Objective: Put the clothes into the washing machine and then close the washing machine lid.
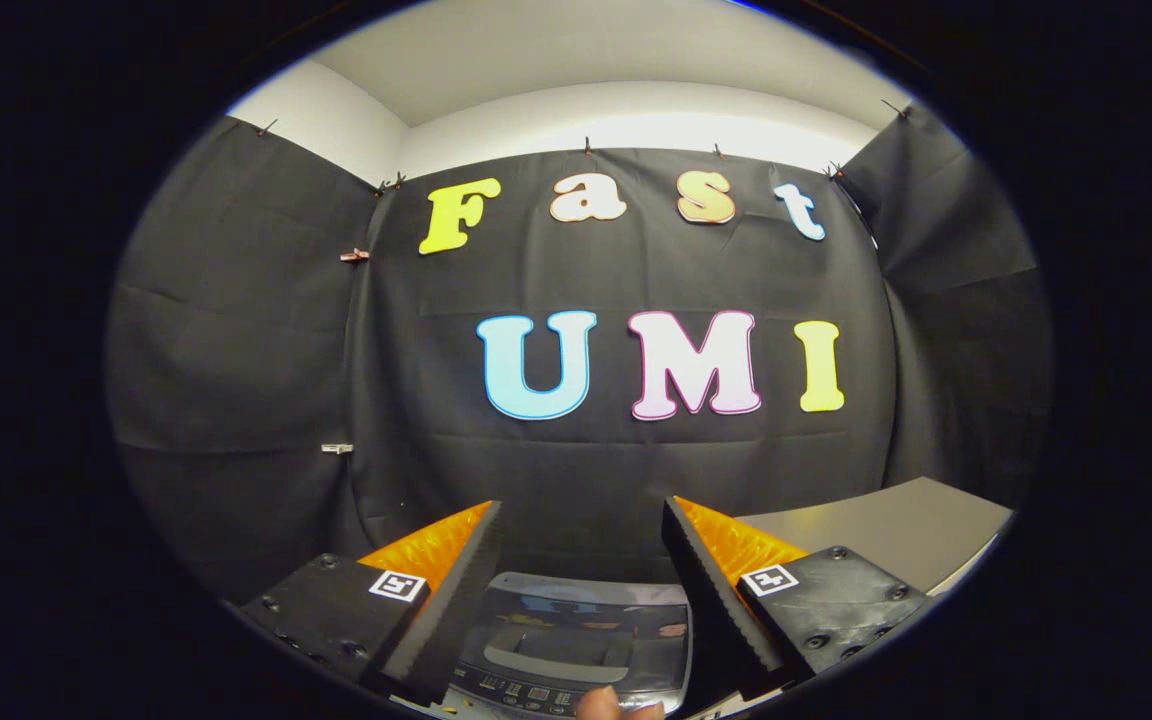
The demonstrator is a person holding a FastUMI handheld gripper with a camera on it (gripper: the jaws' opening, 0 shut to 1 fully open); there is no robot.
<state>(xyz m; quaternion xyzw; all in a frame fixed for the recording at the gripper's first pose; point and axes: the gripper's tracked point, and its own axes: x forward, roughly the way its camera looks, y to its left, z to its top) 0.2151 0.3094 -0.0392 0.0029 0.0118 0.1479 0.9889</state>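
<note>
My gripper (pixel 581 515) is open, with a wide gap and nothing between its fingers. It hangs above the washing machine (pixel 576 640), a small top-loading unit seen low between the fingers. The machine's dark glossy lid (pixel 566 625) lies flat and shut, with a recessed handle near its front. A strip of buttons (pixel 526 692) runs along the front of the machine. A person's fingertips (pixel 616 705) rest at that strip's near edge.
A grey tabletop (pixel 896 535) stretches to the right beyond the right finger. The black cloth wall stands close behind the machine and wraps around both sides.
</note>
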